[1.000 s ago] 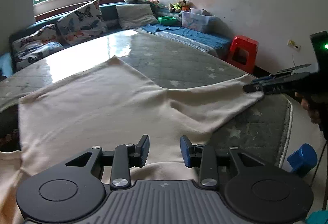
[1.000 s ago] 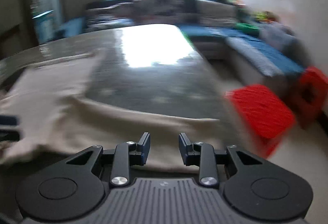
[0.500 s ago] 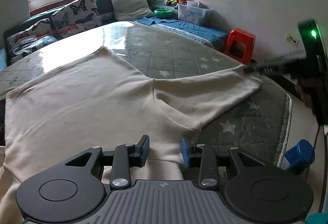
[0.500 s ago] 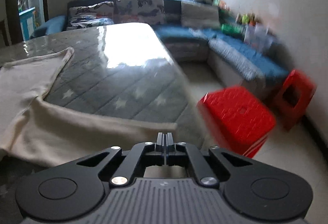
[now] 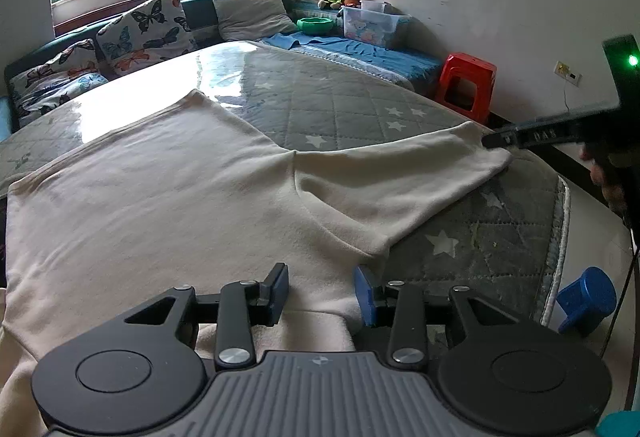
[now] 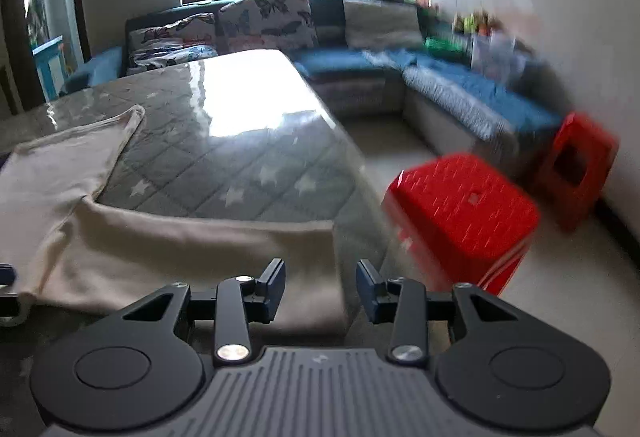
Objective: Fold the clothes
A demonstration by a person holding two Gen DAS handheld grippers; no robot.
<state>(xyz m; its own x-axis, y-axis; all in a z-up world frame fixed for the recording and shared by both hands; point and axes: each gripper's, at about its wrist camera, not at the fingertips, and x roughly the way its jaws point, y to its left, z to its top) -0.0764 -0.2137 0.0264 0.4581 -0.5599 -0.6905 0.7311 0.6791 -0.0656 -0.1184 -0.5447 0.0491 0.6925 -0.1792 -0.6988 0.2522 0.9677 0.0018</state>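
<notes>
Cream knit garment [image 5: 180,197] flat on grey quilted mattress [image 5: 340,97] | step: sleeve fold starting | left tongs [image 5: 321,293] opening over hem, right tongs [image 6: 321,287] opening over cuff (both gripping nothing) | next: close on cuff, carry inward

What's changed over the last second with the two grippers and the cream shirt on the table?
The right gripper closed fully half a second ago and is now opening again over the sleeve end, with no fabric pinched between its fingers. The left gripper is opening slightly above the cream shirt. The shirt stayed spread flat on the star-patterned table cover, its sleeve stretched out to the side.
</notes>
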